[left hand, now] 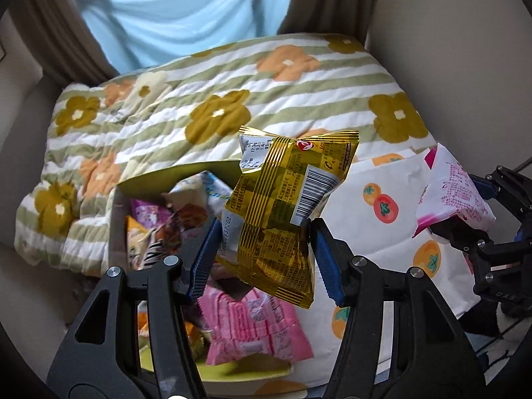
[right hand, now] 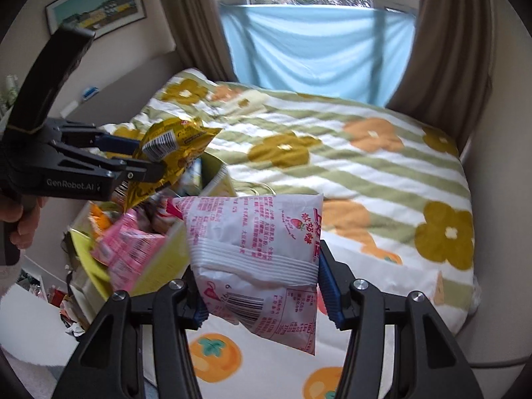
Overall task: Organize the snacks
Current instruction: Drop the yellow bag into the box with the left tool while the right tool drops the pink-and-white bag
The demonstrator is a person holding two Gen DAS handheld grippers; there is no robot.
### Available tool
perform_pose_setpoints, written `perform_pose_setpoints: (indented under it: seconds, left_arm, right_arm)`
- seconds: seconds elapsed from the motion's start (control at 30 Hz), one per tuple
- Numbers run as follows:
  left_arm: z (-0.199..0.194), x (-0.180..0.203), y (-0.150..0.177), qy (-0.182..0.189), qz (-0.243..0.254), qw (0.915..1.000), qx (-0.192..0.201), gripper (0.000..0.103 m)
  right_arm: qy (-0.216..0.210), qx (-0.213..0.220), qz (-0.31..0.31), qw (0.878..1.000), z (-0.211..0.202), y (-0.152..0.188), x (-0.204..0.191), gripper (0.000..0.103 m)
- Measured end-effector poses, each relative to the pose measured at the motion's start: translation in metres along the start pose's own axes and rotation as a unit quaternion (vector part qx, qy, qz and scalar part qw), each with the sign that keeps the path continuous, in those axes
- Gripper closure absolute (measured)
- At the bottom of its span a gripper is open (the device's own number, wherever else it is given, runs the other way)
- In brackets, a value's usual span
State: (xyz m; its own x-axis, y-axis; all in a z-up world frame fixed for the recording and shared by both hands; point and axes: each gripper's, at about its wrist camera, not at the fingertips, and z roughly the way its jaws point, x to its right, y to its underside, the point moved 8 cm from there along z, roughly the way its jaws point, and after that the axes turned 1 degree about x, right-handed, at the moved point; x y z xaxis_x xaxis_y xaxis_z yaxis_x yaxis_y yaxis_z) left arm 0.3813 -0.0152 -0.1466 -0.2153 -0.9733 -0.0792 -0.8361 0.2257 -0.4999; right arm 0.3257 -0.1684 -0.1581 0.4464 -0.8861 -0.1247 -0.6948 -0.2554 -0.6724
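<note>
Left tongs (left hand: 266, 256) are clamped on a gold bag (left hand: 282, 212). Its blue pads (left hand: 324, 259) press the bag's two sides near the bottom. The bag is up in the air above the box (left hand: 173, 174). Its long side runs up and away from the tongs, and it leans a bit to the right. Its back faces the camera, with a barcode and small print. In the right view the same gold bag (right hand: 169, 153) sticks out sideways from the left tongs (right hand: 146, 158), over the box (right hand: 166, 252).

Right tongs (right hand: 262, 296) are clamped on a white bag (right hand: 256, 249) with pink print. The pads squeeze it across its middle. The bag's top points away from the tongs, toward the bed (right hand: 332, 166), and its bottom with the barcode hangs near the camera. It is in the air too, over a white cloth (right hand: 276, 372) with orange fruit on it, just right of the box. In the left view the white bag (left hand: 452, 193) shows at the right edge, in the right tongs (left hand: 465, 232).

The box is yellow-green and open. It is full of snacks, with a pink pack (left hand: 256, 326) on top. It stands at the near edge of the bed, beside a flower blanket (left hand: 199, 99).

A hand (right hand: 23, 222) holds the left tongs' handle.
</note>
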Motion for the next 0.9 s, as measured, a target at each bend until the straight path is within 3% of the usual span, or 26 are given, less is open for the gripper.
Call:
perform_pose_setpoints:
  seconds: [0.2, 0.43, 0.5, 0.67, 0.7, 0.9]
  left_arm:
    - [-0.035, -0.079, 0.031, -0.010, -0.051, 0.9983, 0.024, 0.051]
    - [-0.033, -0.161, 0.087, 0.010, -0.096, 0.9953, 0.007, 0.055]
    - [-0.026, -0.172, 0.101, 0.011, -0.096, 0.9953, 0.001, 0.067]
    - [0.018, -0.177, 0.124, 0.081, -0.109, 0.9906, -0.019, 0.067]
    - [0.025, -0.177, 0.130, 0.083, -0.106, 0.9904, -0.030, 0.067]
    - [0.018, -0.167, 0.135, 0.098, -0.060, 0.9933, -0.013, 0.067]
  right_arm:
    - [-0.024, 0.018, -0.018, 0.999, 0.001, -0.027, -0.059, 0.053]
    - [-0.032, 0.019, 0.008, 0.999, 0.027, -0.041, -0.124, 0.053]
    - [-0.028, 0.012, 0.026, 0.999, 0.042, -0.043, -0.140, 0.053]
    - [-0.010, -0.003, 0.082, 0.997, 0.078, -0.040, -0.155, 0.053]
    - [-0.009, -0.006, 0.094, 0.996, 0.083, -0.039, -0.157, 0.053]
    - [0.020, -0.017, 0.122, 0.992, 0.093, -0.031, -0.166, 0.053]
